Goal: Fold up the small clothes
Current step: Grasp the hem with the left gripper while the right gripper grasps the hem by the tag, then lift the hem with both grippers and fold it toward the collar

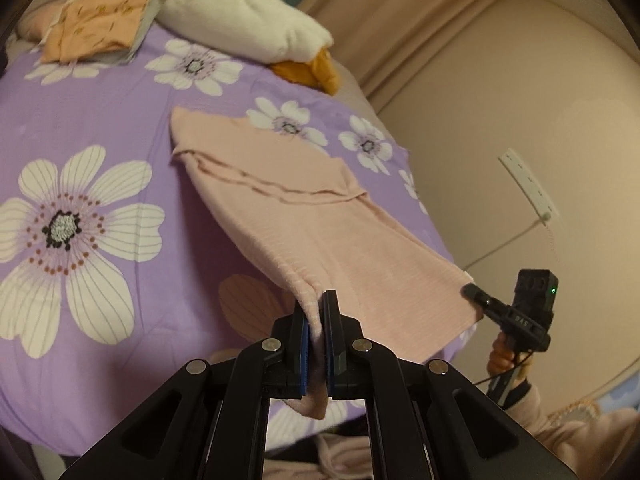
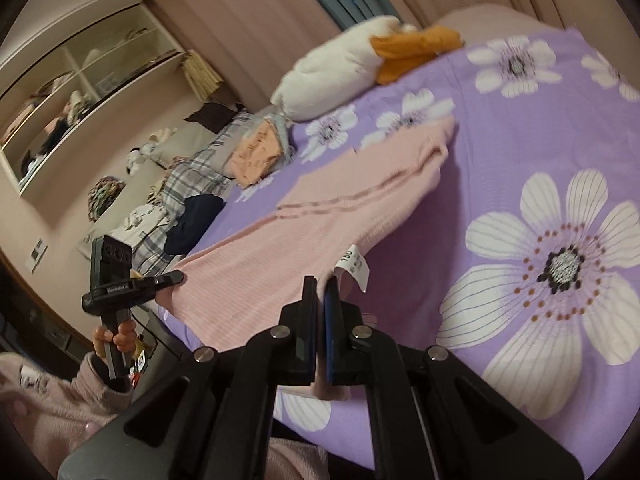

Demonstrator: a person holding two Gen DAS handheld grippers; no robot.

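Note:
A pale pink ribbed garment [image 1: 320, 208] lies partly on the purple flowered bedspread [image 1: 100, 128], its near edge lifted off the bed. My left gripper [image 1: 316, 312] is shut on one near corner of it. My right gripper [image 2: 320, 292] is shut on the other near corner, beside a white care label [image 2: 354, 266]. The right gripper also shows in the left wrist view [image 1: 472, 294], and the left gripper in the right wrist view [image 2: 176, 278], each pinching the cloth's edge. The garment's far end [image 2: 420, 148] is folded and rests on the bed.
A white plush pillow [image 1: 244, 20] and an orange cloth [image 1: 308, 68] lie at the far end of the bed. A folded peach garment [image 1: 96, 24] lies beside them. Plaid and dark clothes [image 2: 188, 196] are piled past the bed's edge. A wall is close [image 1: 520, 100].

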